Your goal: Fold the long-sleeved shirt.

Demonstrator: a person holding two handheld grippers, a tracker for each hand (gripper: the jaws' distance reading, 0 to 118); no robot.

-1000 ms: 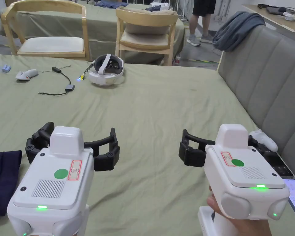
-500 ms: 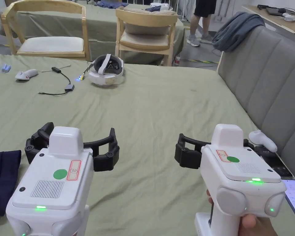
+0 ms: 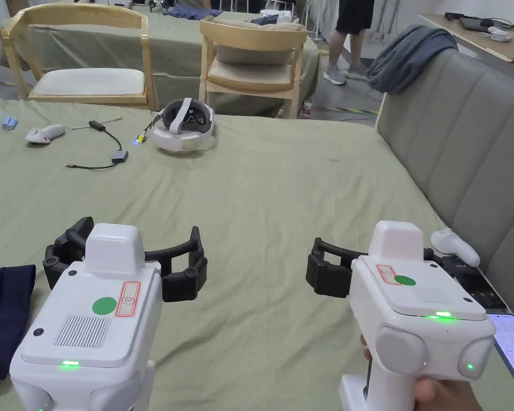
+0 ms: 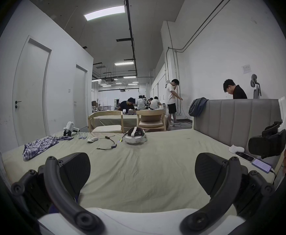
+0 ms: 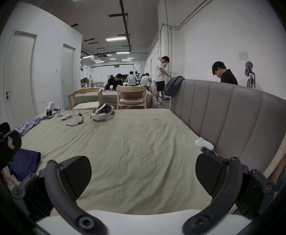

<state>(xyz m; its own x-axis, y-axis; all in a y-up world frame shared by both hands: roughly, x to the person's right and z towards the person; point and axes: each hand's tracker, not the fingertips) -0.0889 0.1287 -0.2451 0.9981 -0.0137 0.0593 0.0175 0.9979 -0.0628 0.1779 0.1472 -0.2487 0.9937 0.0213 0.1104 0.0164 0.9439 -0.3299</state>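
Green-sheeted bed (image 3: 282,176); headset (image 3: 184,127), cable (image 3: 106,152), navy garment (image 3: 4,316).

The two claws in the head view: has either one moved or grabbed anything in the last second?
The right claw drifted slightly left, toward the left claw; it took hold of nothing. The rest of the shift looks like the head camera tipping. The left claw kept its place, both stayed open and empty above the green sheet, and the dark blue garment lay untouched.

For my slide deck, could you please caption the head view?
Both grippers, left and right, held open above the green sheet, dark folded garment at left.
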